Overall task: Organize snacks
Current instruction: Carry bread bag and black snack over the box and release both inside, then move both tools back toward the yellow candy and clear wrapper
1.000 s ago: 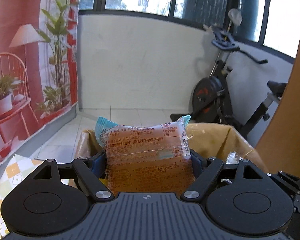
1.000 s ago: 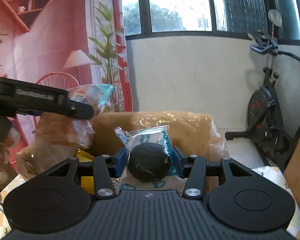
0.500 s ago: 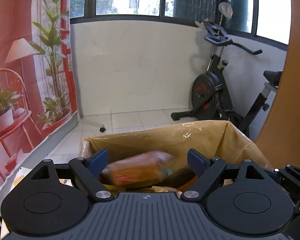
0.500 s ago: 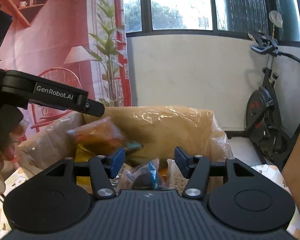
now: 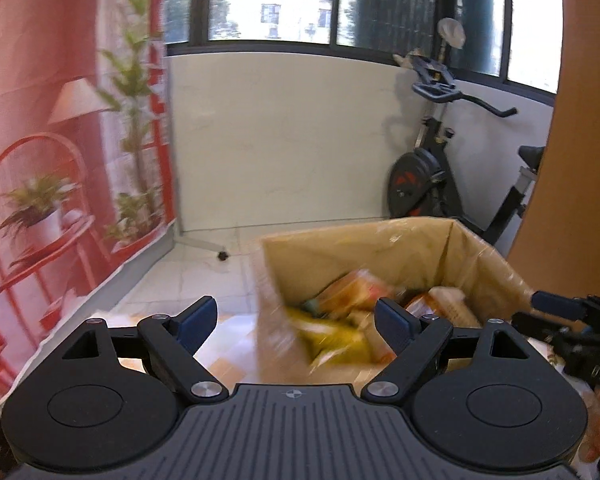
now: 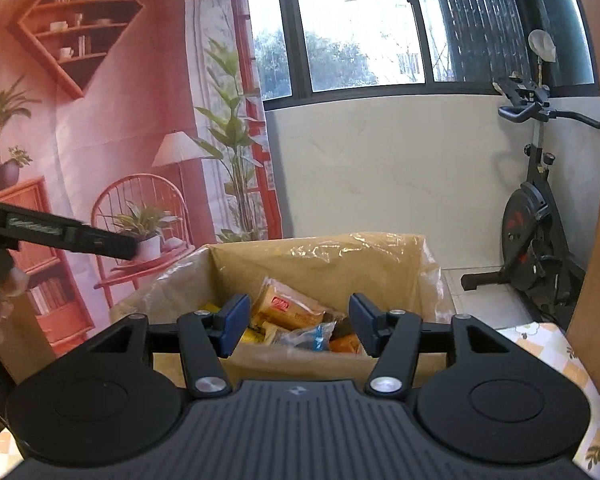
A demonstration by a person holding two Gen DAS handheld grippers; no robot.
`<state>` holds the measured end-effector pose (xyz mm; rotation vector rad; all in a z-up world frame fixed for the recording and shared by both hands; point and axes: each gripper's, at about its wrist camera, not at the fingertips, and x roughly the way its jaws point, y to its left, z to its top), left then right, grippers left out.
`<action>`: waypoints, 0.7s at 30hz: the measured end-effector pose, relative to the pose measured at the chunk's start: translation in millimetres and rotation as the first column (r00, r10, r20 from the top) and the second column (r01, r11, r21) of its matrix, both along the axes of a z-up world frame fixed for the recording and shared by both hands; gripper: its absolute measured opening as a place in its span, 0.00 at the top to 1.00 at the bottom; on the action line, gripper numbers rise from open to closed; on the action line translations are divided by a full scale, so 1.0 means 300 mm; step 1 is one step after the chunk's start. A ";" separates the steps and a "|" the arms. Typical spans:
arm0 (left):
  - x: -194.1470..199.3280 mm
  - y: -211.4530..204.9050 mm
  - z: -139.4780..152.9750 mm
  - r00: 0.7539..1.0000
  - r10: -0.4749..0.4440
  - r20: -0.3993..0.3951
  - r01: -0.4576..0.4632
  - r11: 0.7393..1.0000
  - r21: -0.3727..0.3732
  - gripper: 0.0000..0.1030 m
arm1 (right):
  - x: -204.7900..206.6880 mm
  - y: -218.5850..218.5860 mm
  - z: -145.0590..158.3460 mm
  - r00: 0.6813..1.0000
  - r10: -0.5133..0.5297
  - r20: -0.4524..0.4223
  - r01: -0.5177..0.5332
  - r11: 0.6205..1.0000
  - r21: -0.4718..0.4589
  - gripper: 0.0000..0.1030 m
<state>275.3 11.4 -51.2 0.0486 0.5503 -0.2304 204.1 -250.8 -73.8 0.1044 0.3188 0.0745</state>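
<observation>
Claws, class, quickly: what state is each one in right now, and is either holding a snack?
Left claw: open, holding nothing.
Right claw: open, holding nothing; its jaws have just been opening.

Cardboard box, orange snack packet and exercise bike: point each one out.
cardboard box (image 6: 320, 264), right wrist view, inner face of far wall.
orange snack packet (image 6: 288, 312), right wrist view, middle of the wrapper.
exercise bike (image 6: 528, 220), right wrist view, flywheel housing.
</observation>
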 end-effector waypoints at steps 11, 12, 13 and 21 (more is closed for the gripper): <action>-0.249 0.112 -0.220 0.996 0.066 -0.067 -0.070 0.995 -0.067 0.16 | -0.151 0.009 -0.114 0.996 0.030 -0.082 -0.028 0.999 0.030 0.43; -0.254 0.113 -0.248 0.994 0.070 -0.087 -0.077 0.994 -0.083 0.16 | -0.159 0.009 -0.133 0.995 0.033 -0.096 -0.030 0.999 0.039 0.43; -0.256 0.111 -0.274 0.992 0.073 -0.105 -0.084 0.992 -0.095 0.16 | -0.167 0.010 -0.150 0.994 0.035 -0.106 -0.031 0.999 0.040 0.43; -0.319 0.076 -0.461 0.965 0.036 -0.261 -0.066 0.992 -0.107 0.17 | -0.224 0.022 -0.319 0.973 0.039 -0.229 -0.036 0.999 0.020 0.43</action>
